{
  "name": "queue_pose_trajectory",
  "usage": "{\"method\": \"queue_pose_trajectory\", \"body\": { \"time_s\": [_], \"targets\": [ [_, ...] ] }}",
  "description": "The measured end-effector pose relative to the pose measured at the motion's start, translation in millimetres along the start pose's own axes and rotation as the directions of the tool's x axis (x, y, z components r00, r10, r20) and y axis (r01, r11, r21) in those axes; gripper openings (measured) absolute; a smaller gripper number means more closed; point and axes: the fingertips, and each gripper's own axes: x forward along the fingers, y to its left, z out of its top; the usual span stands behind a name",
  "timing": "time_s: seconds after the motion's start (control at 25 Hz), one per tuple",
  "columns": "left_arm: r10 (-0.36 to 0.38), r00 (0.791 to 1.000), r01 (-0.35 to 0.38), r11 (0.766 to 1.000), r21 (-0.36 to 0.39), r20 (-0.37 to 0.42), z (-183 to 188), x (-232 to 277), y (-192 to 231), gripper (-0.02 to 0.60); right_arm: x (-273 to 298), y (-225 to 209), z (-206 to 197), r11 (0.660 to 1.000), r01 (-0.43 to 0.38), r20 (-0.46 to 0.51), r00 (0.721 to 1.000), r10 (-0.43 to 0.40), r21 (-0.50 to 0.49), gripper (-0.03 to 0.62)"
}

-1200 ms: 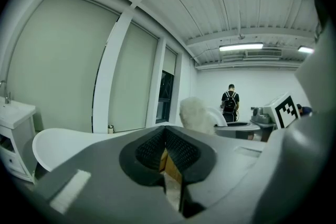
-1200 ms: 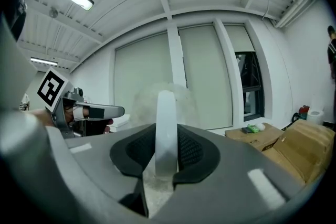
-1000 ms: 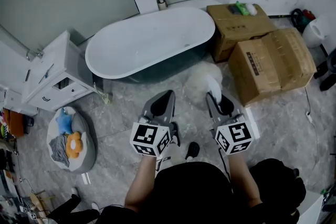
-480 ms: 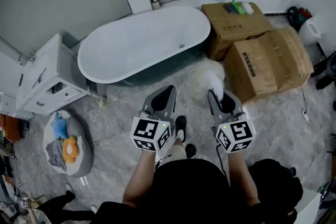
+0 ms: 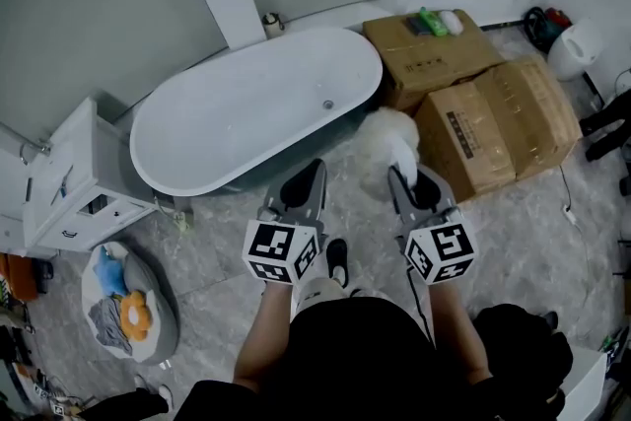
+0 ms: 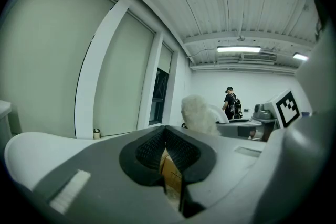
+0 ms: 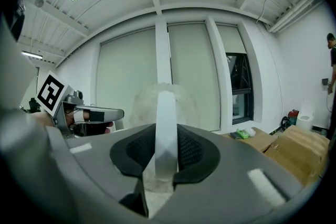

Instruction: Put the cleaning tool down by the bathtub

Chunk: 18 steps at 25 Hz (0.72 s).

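Currently the right gripper [image 5: 397,180] is clenched on the white handle of the duster [image 5: 387,135]. In the right gripper view the handle [image 7: 165,128] stands upright between both pads, and the fluffy head rises beyond the jaw tips. The duster is carried, not set down.

Position of the duster, head view:
- The head lies over the floor [image 5: 217,242] strip between the right end of the tub [image 5: 246,104] and the front box [image 5: 498,123].
- It is near both. Contact with either cannot be confirmed.

The left gripper [image 5: 314,175] has its jaws together, leaving only a thin slit. Nothing is held between them. It points toward the near wall of the tub and sits beside the right gripper, apart from it.

Edges and open room:
- The tub runs aslant from lower left to upper right, and its far rim is close to the window wall.
- The rear box [image 5: 424,49] stands just beside the right end of the tub. The front box stands against the rear box, toward the person.
- The strip between the tub and the boxes is narrow.
- A white cabinet [image 5: 69,192] stands near the left end of the tub, and a basket [image 5: 123,306] sits on the floor in front of it.
- The floor along the near wall of the tub, from the cabinet to the boxes, is the widest open area. A shoe [image 5: 337,261] stands at its near edge.
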Motion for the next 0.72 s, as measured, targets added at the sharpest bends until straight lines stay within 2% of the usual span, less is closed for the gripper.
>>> {"method": "queue_pose_trajectory", "body": {
  "time_s": [0.36, 0.72],
  "targets": [
    [-0.077, 0.997, 0.077, 0.997, 0.001, 0.004, 12.5, 60.0, 38.6, -0.002, 48.2, -38.2, 15.6, 0.993, 0.114, 0.001, 0.993, -0.114, 0.002, 0.095],
    [-0.114, 0.993, 0.114, 0.993, -0.009, -0.041, 1.3, 101.4, 55.9, -0.002, 77.2, -67.4, 5.2, 0.985, 0.167, -0.028, 0.986, -0.166, 0.032, 0.095]
  ]
}}
